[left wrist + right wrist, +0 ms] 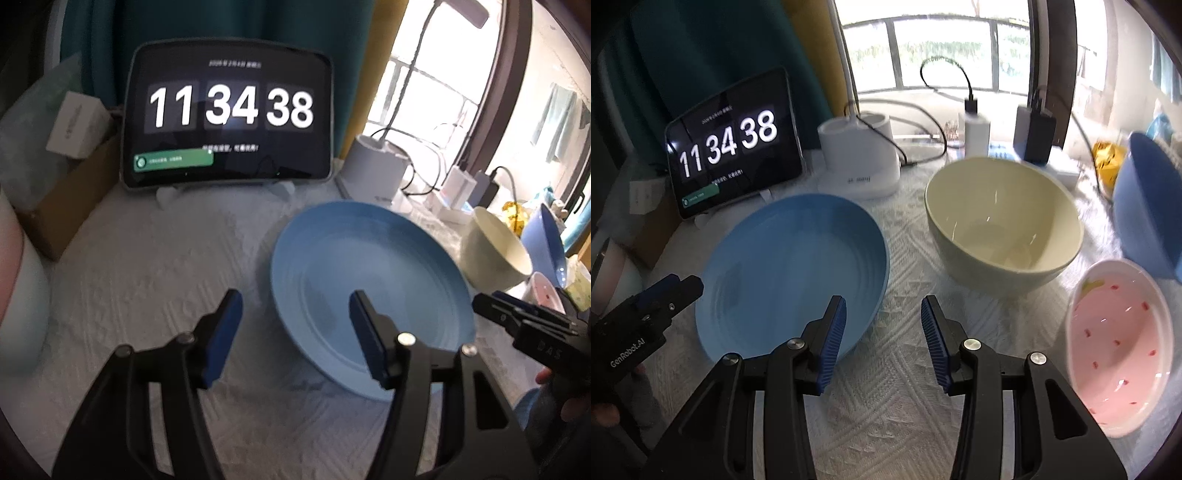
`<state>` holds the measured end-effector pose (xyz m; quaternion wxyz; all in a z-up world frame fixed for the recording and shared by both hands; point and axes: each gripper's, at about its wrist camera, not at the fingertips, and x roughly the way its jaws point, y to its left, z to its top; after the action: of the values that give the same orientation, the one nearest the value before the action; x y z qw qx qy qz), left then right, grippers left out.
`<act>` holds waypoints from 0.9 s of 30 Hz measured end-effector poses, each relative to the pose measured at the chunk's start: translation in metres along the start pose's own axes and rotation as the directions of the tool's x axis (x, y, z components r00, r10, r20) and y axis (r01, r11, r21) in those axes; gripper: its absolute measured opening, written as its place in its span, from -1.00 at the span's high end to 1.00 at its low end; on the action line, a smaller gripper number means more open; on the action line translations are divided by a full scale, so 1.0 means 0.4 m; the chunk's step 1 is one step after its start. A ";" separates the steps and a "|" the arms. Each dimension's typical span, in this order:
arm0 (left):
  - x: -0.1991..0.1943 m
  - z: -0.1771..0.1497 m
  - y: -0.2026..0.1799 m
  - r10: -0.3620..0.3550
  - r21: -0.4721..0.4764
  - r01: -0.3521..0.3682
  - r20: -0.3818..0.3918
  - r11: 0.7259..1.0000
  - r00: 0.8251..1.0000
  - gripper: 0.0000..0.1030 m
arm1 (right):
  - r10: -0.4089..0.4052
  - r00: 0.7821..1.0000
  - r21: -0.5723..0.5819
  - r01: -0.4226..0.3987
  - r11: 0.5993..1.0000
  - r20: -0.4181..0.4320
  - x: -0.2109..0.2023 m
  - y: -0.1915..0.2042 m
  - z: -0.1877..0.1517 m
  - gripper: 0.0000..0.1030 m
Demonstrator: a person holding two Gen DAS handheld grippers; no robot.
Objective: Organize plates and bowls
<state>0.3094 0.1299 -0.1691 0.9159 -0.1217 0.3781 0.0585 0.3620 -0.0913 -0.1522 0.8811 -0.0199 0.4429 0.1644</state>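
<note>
Both grippers are released, nothing between the pads. The left gripper [295, 332] hangs over the near-left rim of the blue plate [369, 273], one finger outside it and one over it. The right gripper [882, 339] hovers above the white tablecloth [886, 413] just beside that plate, with the cream bowl [1001, 221], pink bowl [1119, 343] and blue bowl [1145, 206] off right.

Table covered with a white textured cloth [897, 402]. On it: light-blue ribbed plate [790, 273] left, cream ceramic bowl [1001, 229] centre, pink spotted bowl [1119, 343] right, blue bowl [1145, 206] far right; black tablet clock [733, 144] and white charging base [858, 162] at the far edge.
</note>
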 end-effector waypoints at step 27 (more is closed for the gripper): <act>0.075 -0.014 -0.043 -0.026 0.073 0.031 -0.069 0.997 0.997 -0.16 | 0.001 0.997 -0.083 -0.007 0.997 -0.072 0.086 0.043 0.008 0.35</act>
<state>0.3301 0.1122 -0.1911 0.9071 -0.0950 0.4090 0.0271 0.3782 -0.0651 -0.1753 0.8628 -0.0614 0.4669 0.1838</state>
